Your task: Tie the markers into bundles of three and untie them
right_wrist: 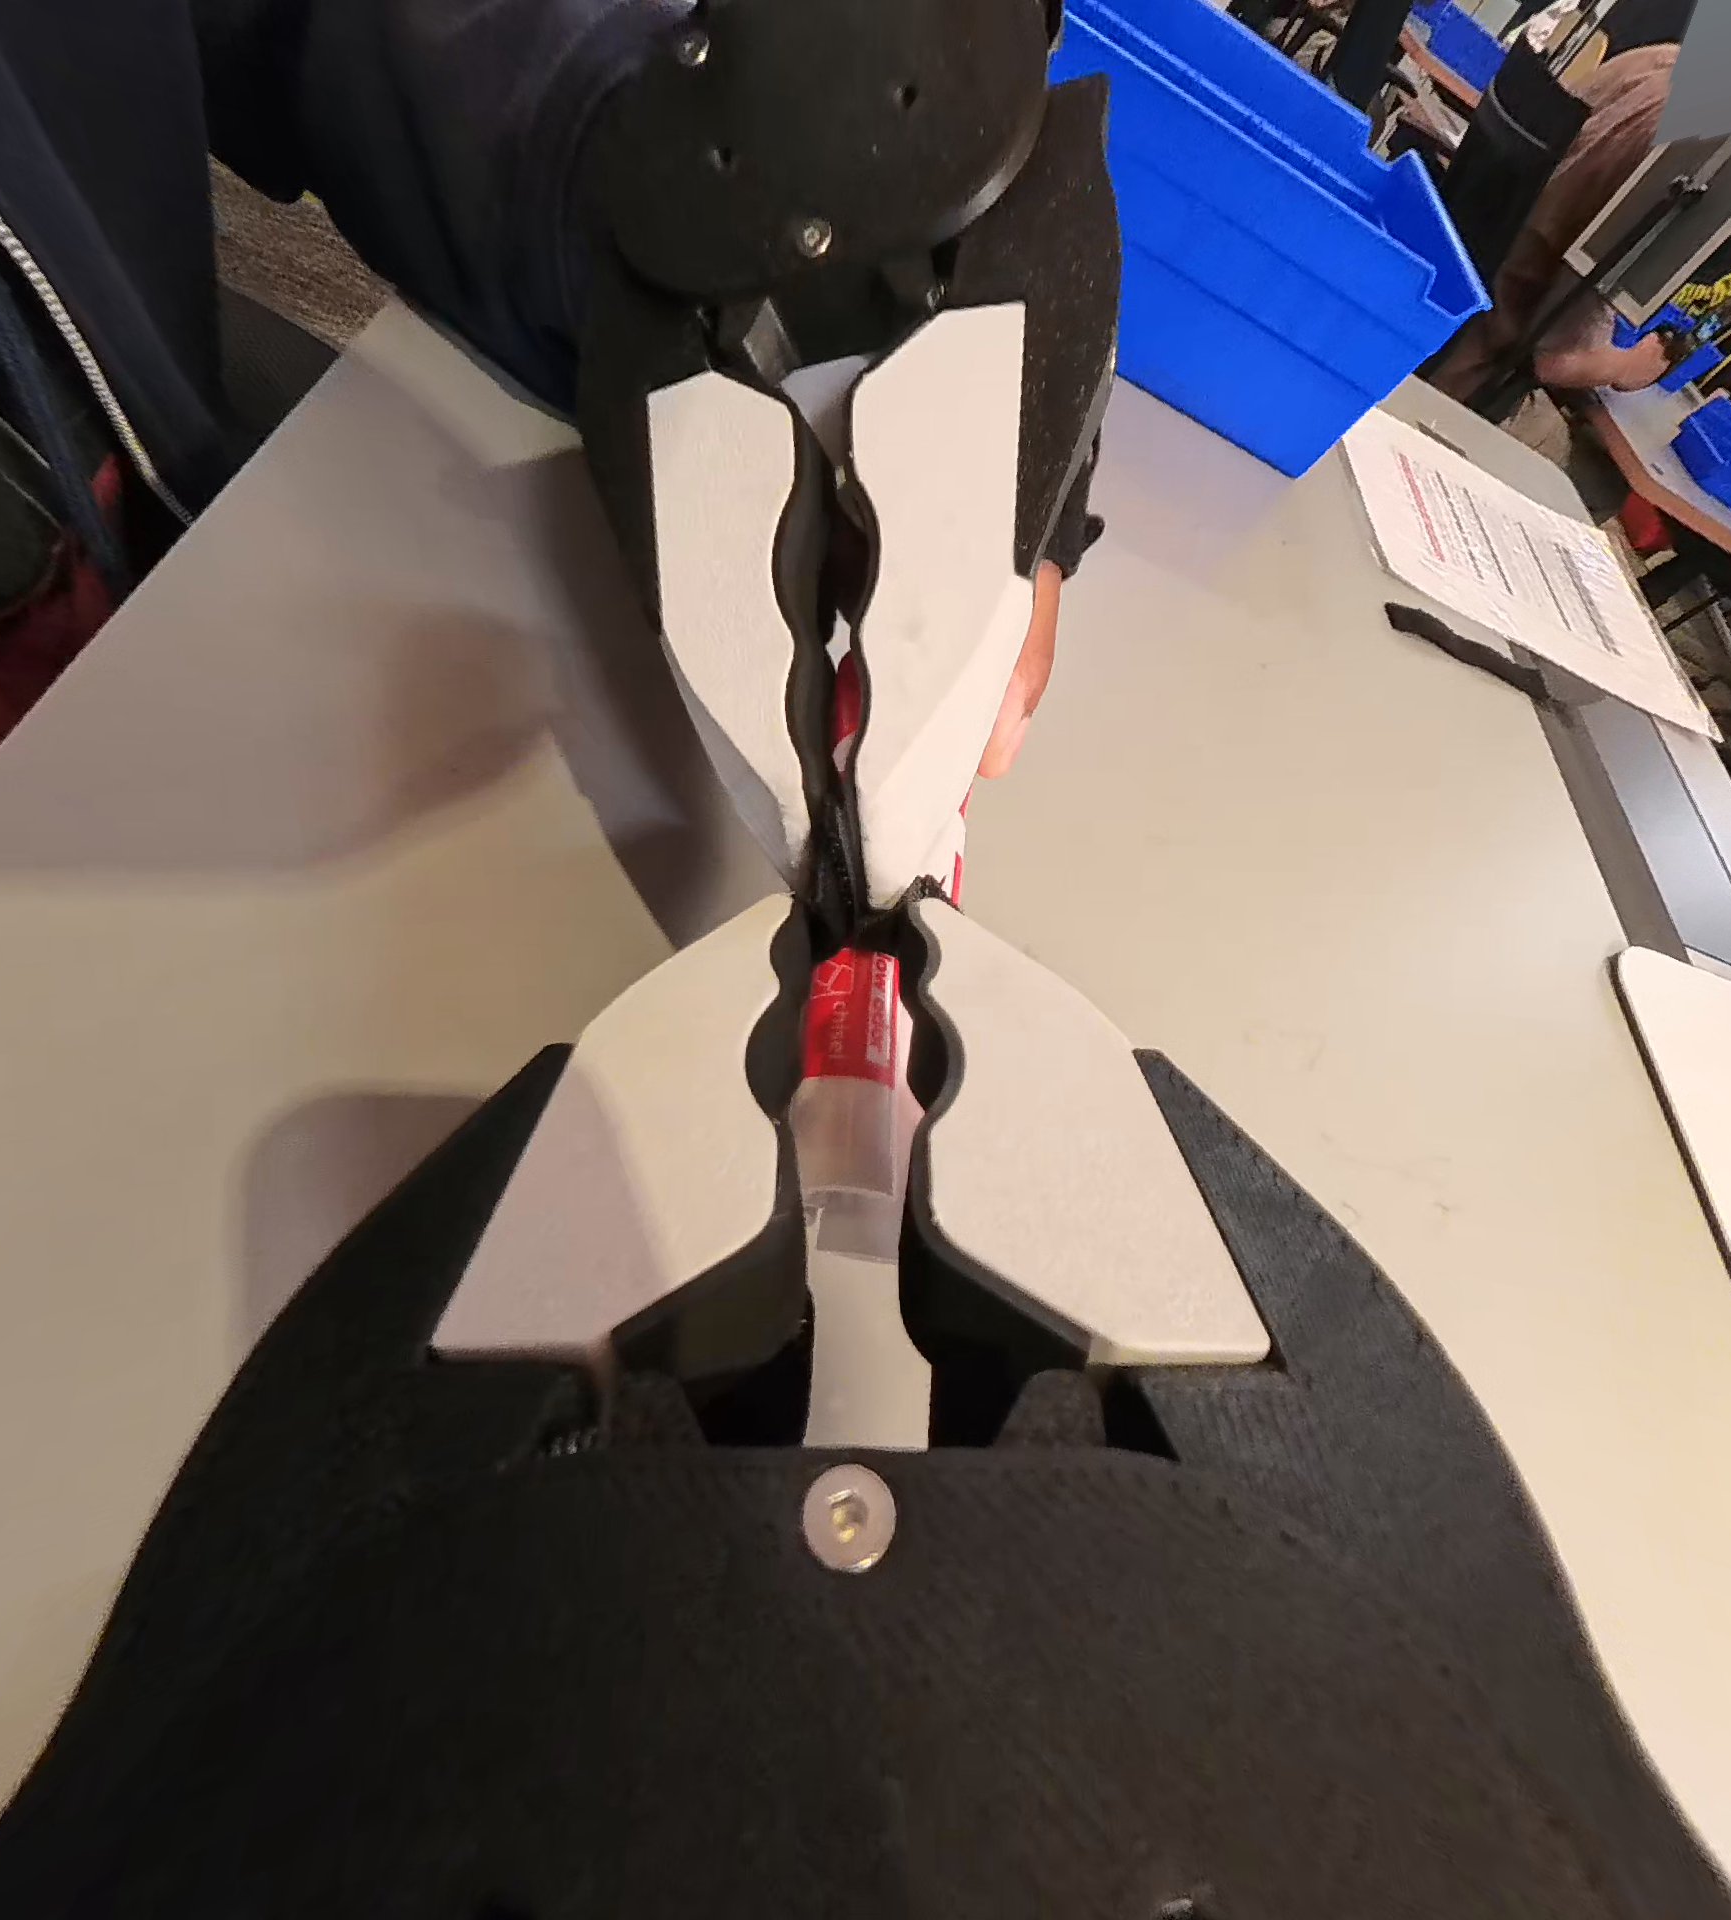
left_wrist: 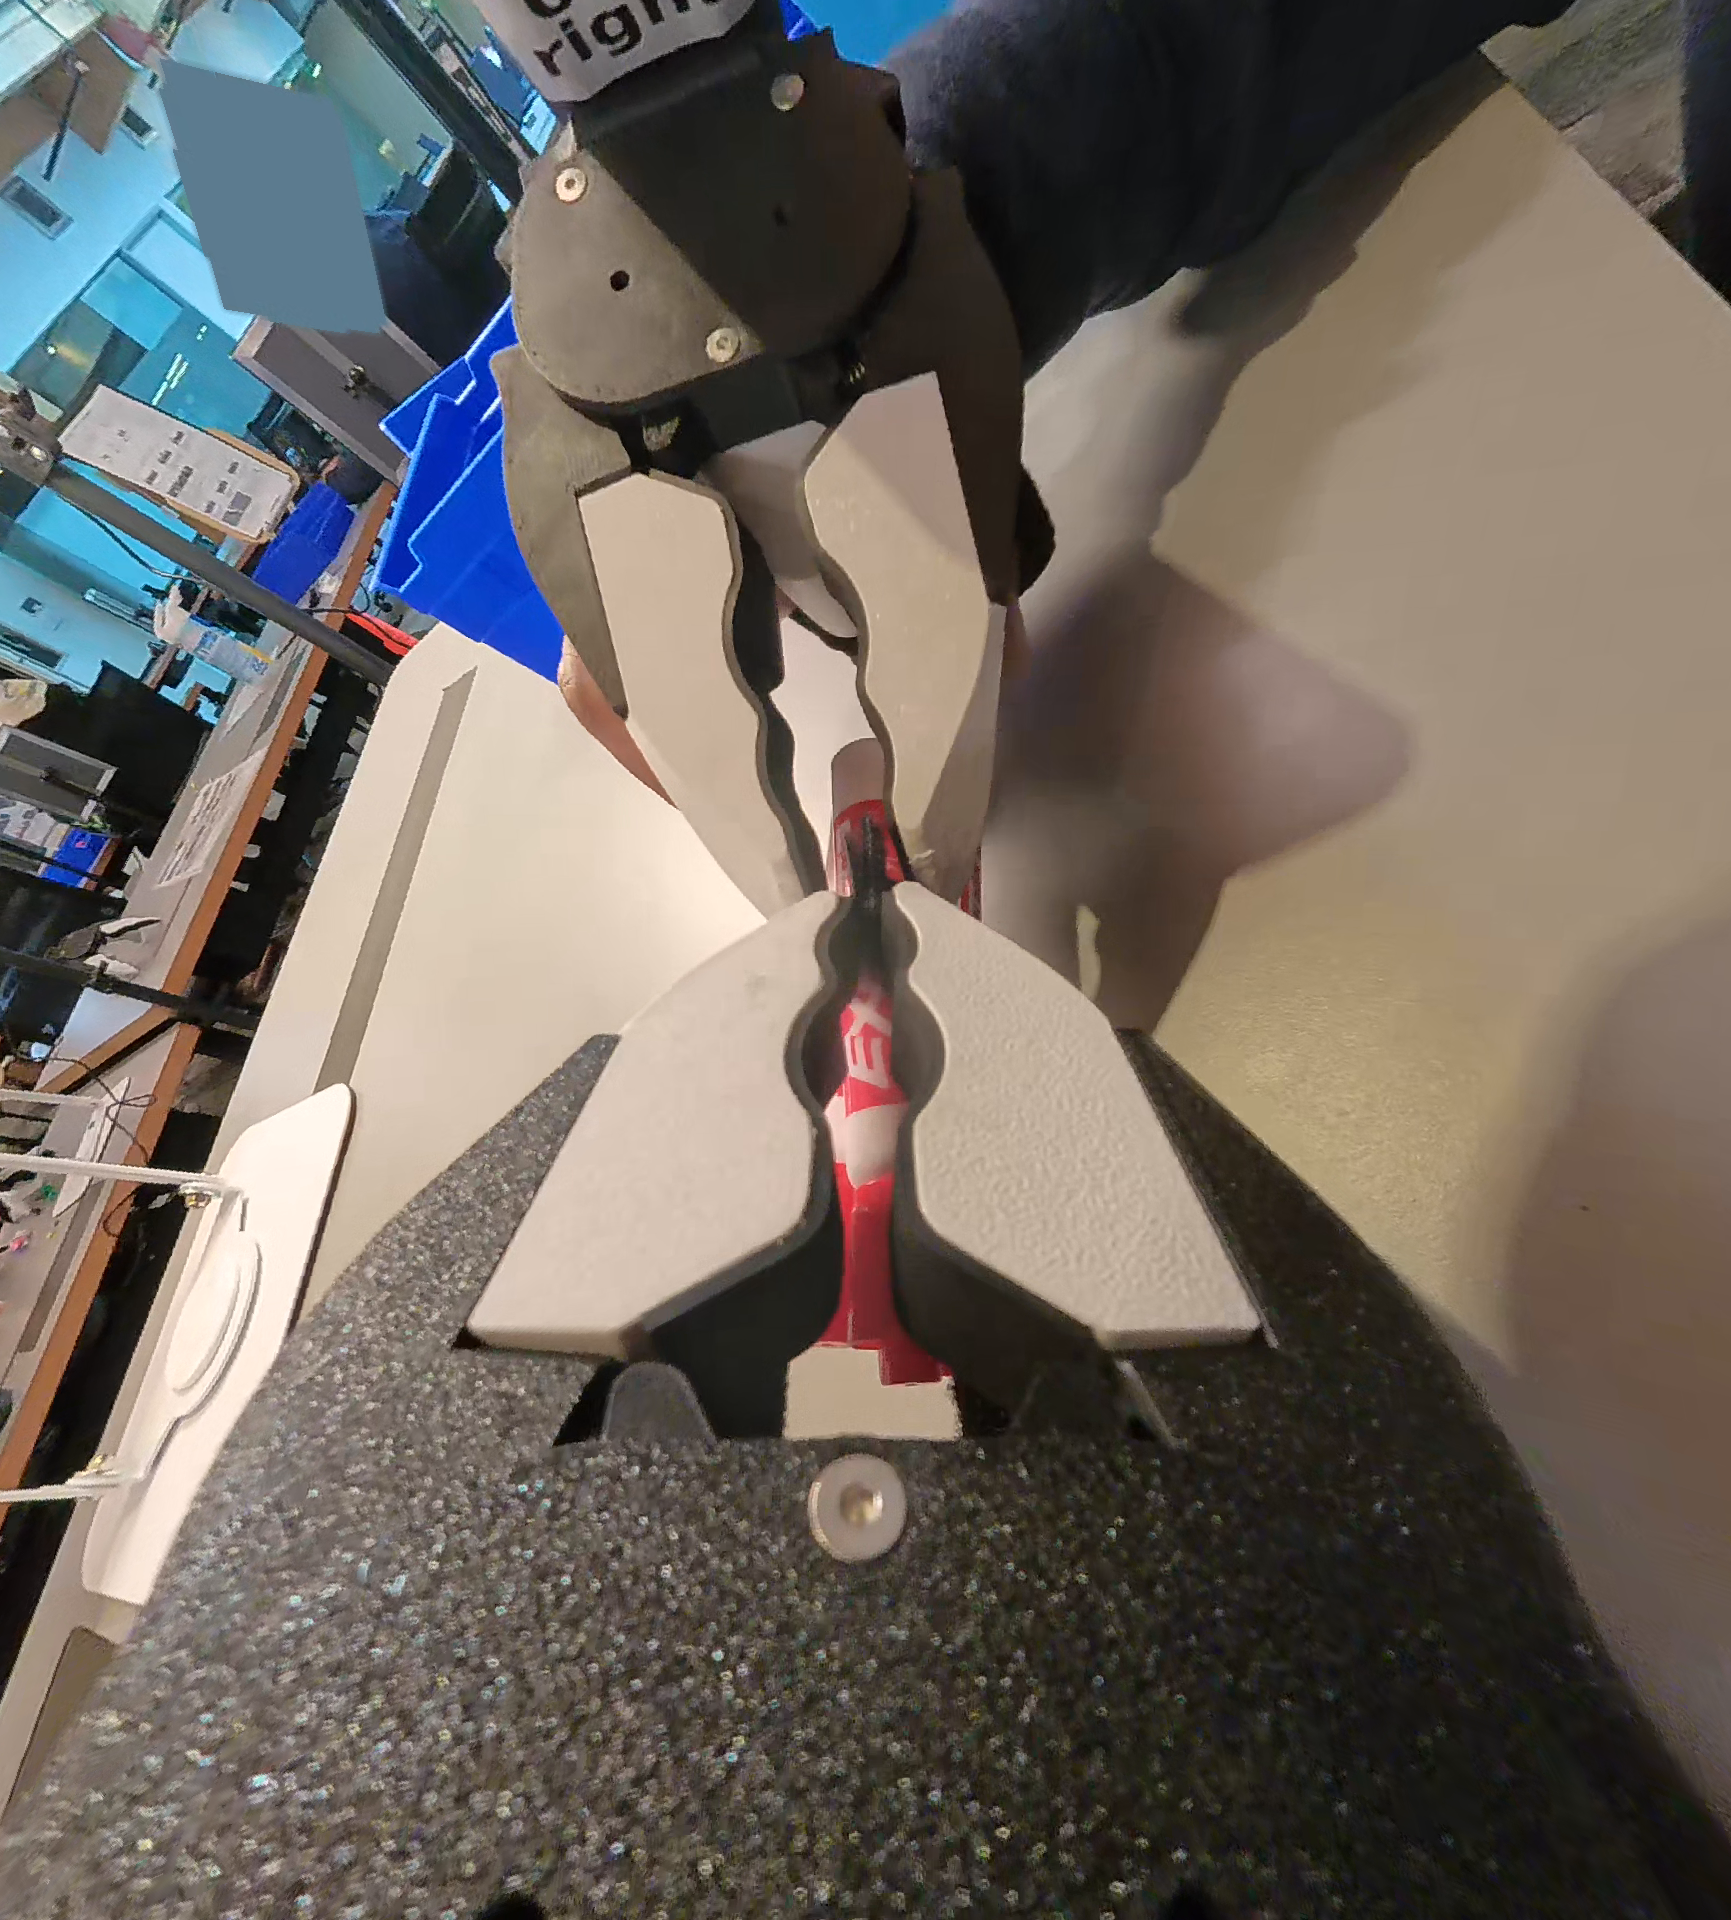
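Observation:
A bundle of red markers (right_wrist: 845,1029) with clear grey ends lies on the white table (right_wrist: 1256,935), under both grippers, which meet tip to tip. A black hook-and-loop strap (right_wrist: 830,883) rises from the bundle. My left gripper (left_wrist: 866,904) is shut on this strap (left_wrist: 869,862); it also shows in the right wrist view (right_wrist: 835,873). My right gripper (right_wrist: 850,920) comes from the opposite side, and its narrowly parted fingers close around the top red marker (left_wrist: 866,1049). It also shows in the left wrist view (left_wrist: 856,862). The rest of the bundle is hidden under the fingers.
Blue bins (right_wrist: 1256,260) stand at the table's far edge. A printed sheet (right_wrist: 1505,582) and a loose black strap (right_wrist: 1453,644) lie to the right, and a white flat holder (right_wrist: 1723,1122) nearer. A person's dark sleeve (right_wrist: 373,156) is behind the left gripper. Less than 4 cm separates the two grippers' tips.

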Demonstrator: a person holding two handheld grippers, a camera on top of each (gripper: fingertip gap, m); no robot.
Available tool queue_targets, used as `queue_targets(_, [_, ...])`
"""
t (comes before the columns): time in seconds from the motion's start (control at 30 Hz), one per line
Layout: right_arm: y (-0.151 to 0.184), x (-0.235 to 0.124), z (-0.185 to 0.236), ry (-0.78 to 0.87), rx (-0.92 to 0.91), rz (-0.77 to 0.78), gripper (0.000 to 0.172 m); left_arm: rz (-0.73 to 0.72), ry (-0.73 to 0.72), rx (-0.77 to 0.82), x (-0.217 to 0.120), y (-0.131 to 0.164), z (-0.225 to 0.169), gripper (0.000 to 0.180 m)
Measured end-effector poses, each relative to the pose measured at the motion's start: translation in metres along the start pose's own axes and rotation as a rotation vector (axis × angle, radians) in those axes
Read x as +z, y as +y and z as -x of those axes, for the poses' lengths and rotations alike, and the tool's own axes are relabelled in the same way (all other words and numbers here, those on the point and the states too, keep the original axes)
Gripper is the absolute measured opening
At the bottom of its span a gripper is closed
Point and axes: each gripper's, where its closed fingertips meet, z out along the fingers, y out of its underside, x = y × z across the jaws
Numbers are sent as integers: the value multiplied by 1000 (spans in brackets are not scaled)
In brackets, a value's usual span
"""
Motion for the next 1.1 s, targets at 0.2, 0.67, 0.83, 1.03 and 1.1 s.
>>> queue_targets(0.2, [0,0,-1,14,-19,-1,16,-6,-1,-17,0,0,1,3])
queue_targets(0.67, [3,1,-3,19,15,-5,14,-62,113,-277,1,1,2,4])
queue_targets(0.83, [5,0,-5,31,20,-6,3,-112,89,-353,-2,-3,12,18])
queue_targets(1.03, [4,1,-5,32,16,-8,3,-101,105,-376,-6,0,16,26])
queue_targets(1.1, [5,1,-6,38,12,-6,3,-87,124,-369,-6,1,13,26])
